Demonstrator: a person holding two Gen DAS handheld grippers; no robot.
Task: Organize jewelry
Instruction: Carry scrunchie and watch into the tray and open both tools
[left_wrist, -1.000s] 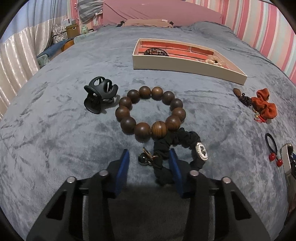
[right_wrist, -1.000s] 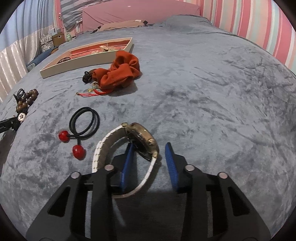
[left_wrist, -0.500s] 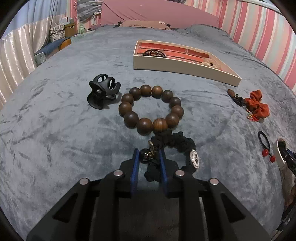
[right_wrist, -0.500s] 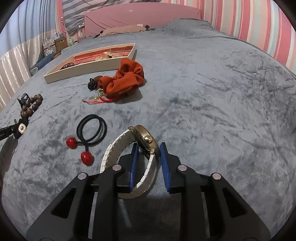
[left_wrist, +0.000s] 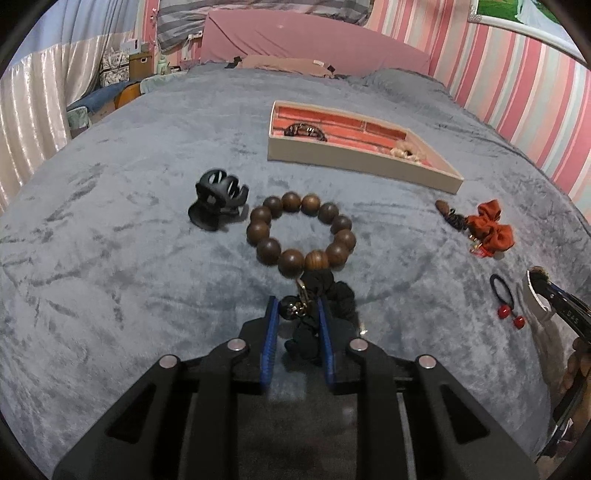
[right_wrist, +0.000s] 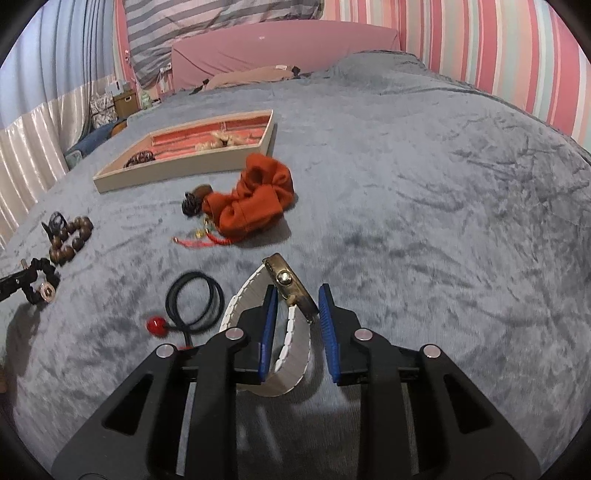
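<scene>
Black scrunchie (left_wrist: 317, 314): pinched in the left gripper (left_wrist: 295, 314); its dark bead and gold charm sit between the blue pads and ruffled loops spill out past the right pad toward 3 o'clock. It seems just lifted, though I cannot tell if its lowest fold still touches the bedspread (left_wrist: 110, 258).
Risk, left side: the grip may be catching mostly the charm and a thin fold of fabric; a quick swing could let the soft loop slide out, or the hanging loops could snag the wooden bead bracelet (left_wrist: 301, 232) that lies touching or just beyond it at 12 o'clock and drag it along.
Watch (right_wrist: 291, 291): clamped at its gold case by the right gripper (right_wrist: 295, 306), case on edge, white band curving away toward 8 o'clock and under the left pad.
Risk, right side: the hard, rounded case is held by its thin edges, so it could pivot or pop free; the band's weight pulls to one side.
Near the watch: black hair tie with red beads (right_wrist: 192, 306) at 9 o'clock, just beside the band; orange scrunchie (right_wrist: 255, 199) at 11 o'clock, apart.
Jewelry tray (left_wrist: 369, 166): well ahead, 1 o'clock from the left gripper; 11 o'clock in the right view.
Black claw clip (left_wrist: 216, 199): 11 o'clock from the left gripper, beside the bracelet.
</scene>
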